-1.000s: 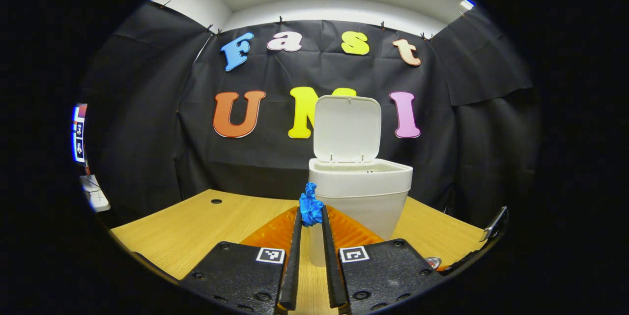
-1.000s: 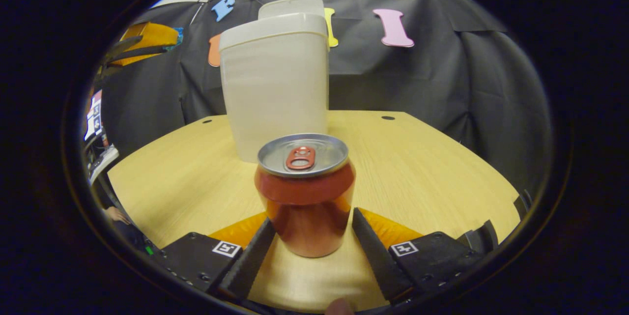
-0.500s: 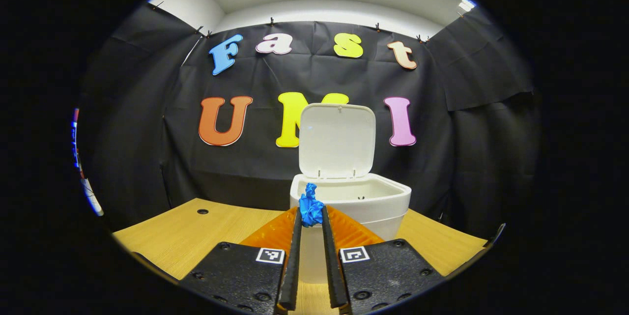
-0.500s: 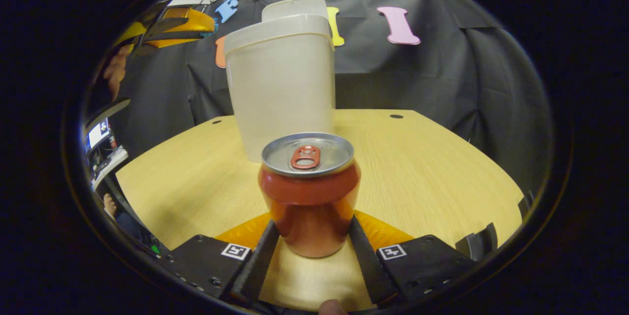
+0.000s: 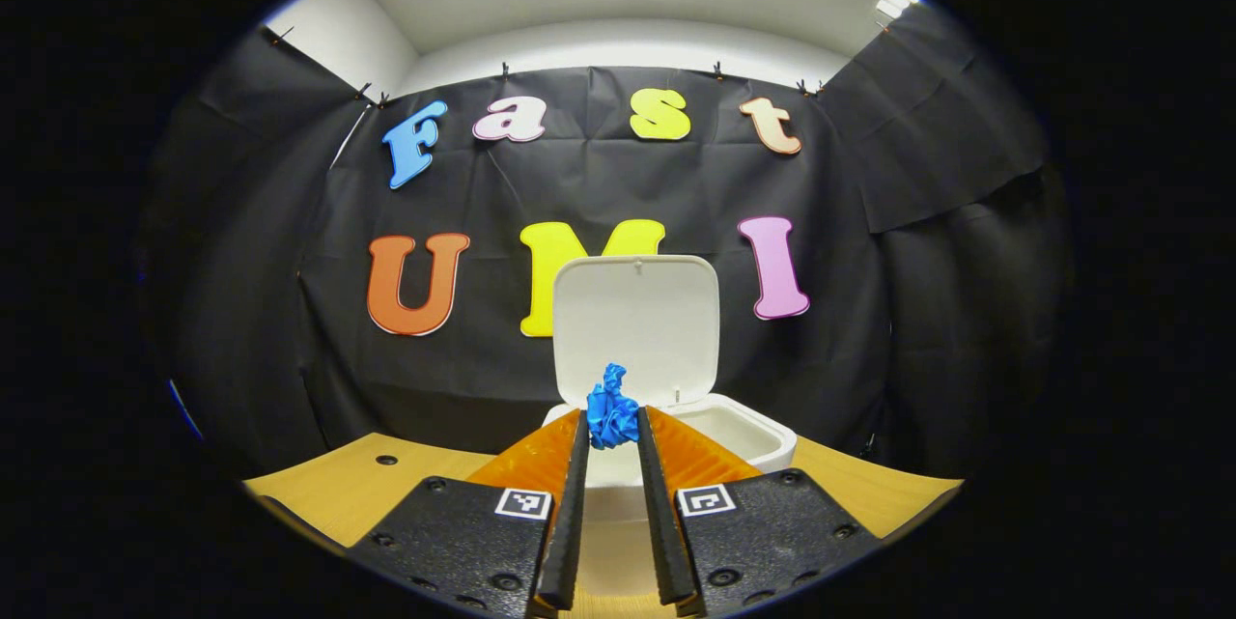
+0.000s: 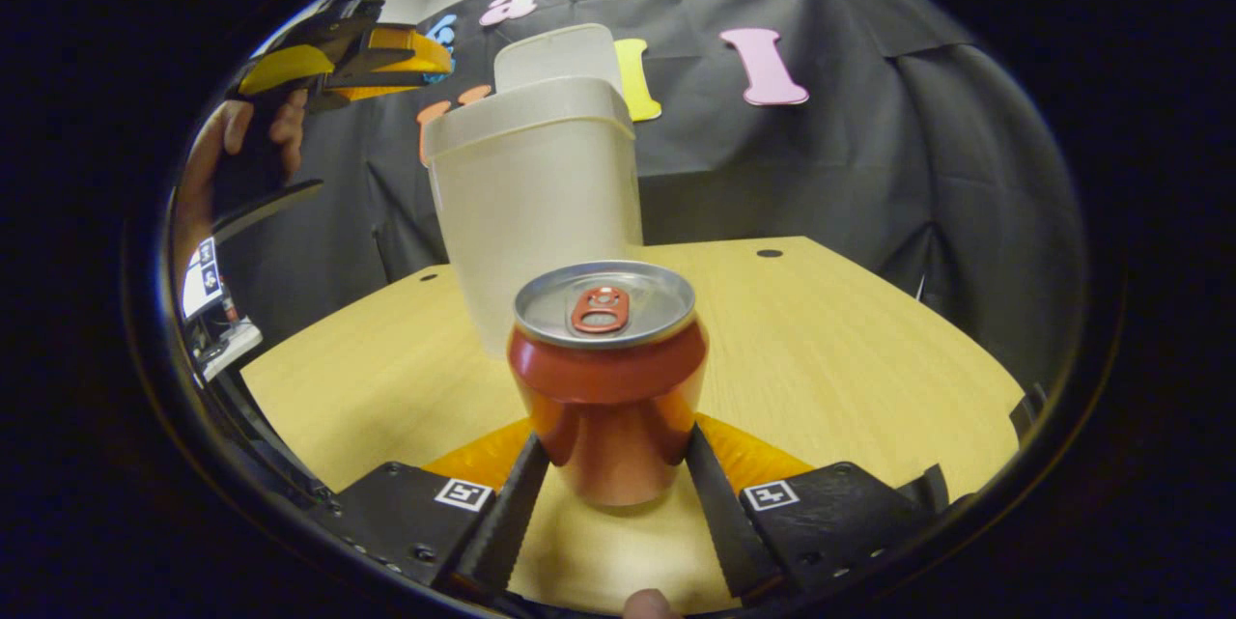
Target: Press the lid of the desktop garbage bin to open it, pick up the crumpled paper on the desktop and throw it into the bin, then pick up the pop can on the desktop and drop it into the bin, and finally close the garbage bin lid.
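Observation:
The blue crumpled paper (image 5: 609, 407) is pinched between the tips of my left gripper (image 5: 610, 428), which is shut on it and held high in front of the white garbage bin (image 5: 748, 440). The bin's lid (image 5: 635, 324) stands open and upright. In the right gripper view, the red pop can (image 6: 606, 387) stands upright between the fingers of my right gripper (image 6: 614, 450), and both fingers press on its sides. Behind the can rises the bin (image 6: 536, 204). The left gripper (image 6: 425, 64) and the hand (image 6: 232, 131) holding it show at the upper left, above the bin's rim.
The bin and the can are on a light wooden table (image 6: 830, 349) with small round holes near its back edge. Black cloth walls close in behind and on both sides. Some equipment (image 6: 217, 329) sits beyond the table's left edge.
My left gripper has risen with the paper and now looks down toward the bin's opening. My right gripper's fingers have closed in on the can.

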`<state>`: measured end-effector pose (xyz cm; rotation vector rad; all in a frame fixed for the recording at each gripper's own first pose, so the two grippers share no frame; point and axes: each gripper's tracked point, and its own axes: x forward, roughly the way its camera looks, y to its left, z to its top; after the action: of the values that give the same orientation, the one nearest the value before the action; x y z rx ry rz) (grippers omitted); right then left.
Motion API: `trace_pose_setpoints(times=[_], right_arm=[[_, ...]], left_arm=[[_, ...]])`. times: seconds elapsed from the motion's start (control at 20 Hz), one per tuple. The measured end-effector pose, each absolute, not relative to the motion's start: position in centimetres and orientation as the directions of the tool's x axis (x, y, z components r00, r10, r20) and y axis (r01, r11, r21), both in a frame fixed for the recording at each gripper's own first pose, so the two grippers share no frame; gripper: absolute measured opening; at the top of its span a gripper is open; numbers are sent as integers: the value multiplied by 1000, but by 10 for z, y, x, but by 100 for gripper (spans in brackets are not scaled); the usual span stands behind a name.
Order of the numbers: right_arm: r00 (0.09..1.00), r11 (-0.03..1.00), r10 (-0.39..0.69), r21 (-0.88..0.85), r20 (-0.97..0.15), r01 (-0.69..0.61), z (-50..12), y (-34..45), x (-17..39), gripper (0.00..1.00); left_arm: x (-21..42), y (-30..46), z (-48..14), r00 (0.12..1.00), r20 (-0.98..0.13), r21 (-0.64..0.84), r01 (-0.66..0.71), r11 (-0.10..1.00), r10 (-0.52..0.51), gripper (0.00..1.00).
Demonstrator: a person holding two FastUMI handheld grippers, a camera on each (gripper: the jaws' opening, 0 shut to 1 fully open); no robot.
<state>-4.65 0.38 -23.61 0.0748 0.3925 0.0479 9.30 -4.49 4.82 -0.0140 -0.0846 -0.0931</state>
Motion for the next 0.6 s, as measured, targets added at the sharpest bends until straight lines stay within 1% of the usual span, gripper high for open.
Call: trace_pose_setpoints(times=[0.05,0.1,0.15,0.25,0.4,0.45,0.5,0.55,0.6], right_arm=[[925,997,52,79,-376,-24,-232,-4,-47,80],[928,997,41,77,-369,-14,-228,-12,-48,79],[932,997,29,79,-361,0,-222,-21,-48,79],[939,995,13,94,-343,20,-214,-33,-48,80],[942,994,5,105,-335,32,-211,-41,-45,79],[941,993,7,113,-337,33,-212,-43,-43,80],[940,992,8,123,-341,36,-214,-44,-42,79],[939,991,10,130,-343,37,-214,-45,-41,79],[939,990,10,132,-344,38,-214,-45,-41,79]], left_arm=[[100,-48,46,992,84,-16,96,995,-94,34],[106,-49,45,992,83,-17,95,995,-93,34],[112,-51,44,993,81,-14,92,996,-90,38],[121,-54,41,993,80,-17,89,996,-87,37],[130,-58,31,995,53,-28,85,996,-83,45],[132,-58,28,996,38,-34,87,996,-86,57],[132,-60,27,996,30,-35,90,995,-88,68],[135,-62,25,995,27,-39,95,995,-94,89],[133,-61,28,995,29,-42,92,995,-91,99]])
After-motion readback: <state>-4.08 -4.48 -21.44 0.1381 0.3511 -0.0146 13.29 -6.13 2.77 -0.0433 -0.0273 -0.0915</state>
